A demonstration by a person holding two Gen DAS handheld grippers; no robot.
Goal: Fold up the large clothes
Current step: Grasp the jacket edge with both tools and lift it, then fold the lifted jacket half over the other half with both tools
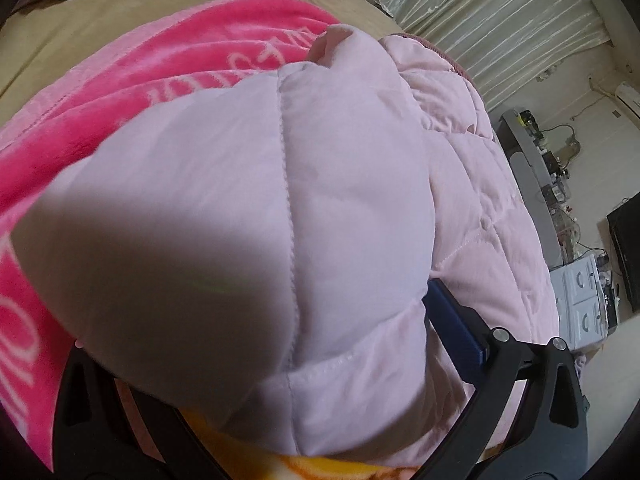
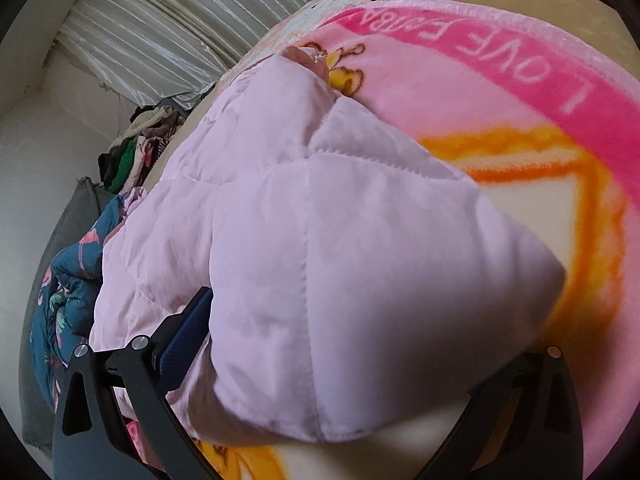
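Meanwhile, both jaws clamped on pink quilted jacket point(image 1: 248, 216) edges above blanket point(image 2: 520, 92).

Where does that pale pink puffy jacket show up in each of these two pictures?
Left wrist view: the pale pink quilted jacket fills the centre, bulging over the left tool.
Right wrist view: the jacket runs from upper centre to lower right, draped over the right tool.
Shared landmark: the pink lettered blanket underneath.
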